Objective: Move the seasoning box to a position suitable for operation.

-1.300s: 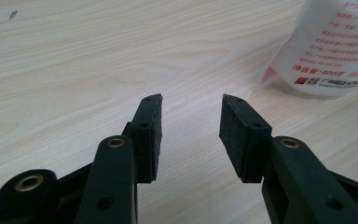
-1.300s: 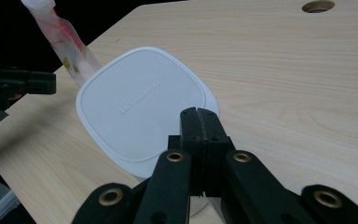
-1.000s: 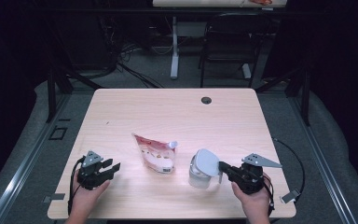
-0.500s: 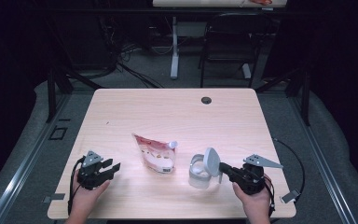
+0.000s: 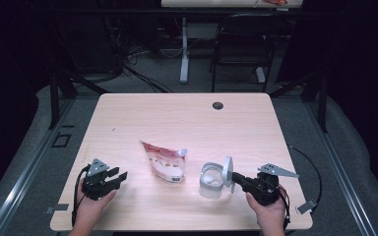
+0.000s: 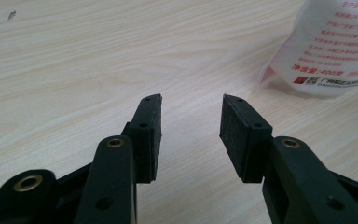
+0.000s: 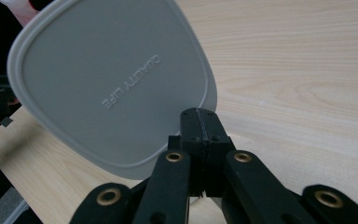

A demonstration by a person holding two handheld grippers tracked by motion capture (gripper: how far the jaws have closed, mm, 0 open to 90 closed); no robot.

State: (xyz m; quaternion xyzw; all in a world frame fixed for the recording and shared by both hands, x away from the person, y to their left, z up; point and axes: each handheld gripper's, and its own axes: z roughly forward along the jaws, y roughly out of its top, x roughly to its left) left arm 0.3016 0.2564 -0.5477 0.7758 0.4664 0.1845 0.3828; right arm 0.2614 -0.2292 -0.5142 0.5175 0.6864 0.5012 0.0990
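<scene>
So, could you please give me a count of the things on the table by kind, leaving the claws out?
Spouted pouch: 1
Clear container: 1
Grey lid: 1, held up off the container by the right claw
Total: 3

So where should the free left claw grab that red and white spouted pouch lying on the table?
Probably by the neck just under the white spout, at the pouch's far right corner. The pouch lies flat, so its body offers little to pinch, while the spout stands proud. The left claw sits open to its left, so it would come in low from that side.
</scene>
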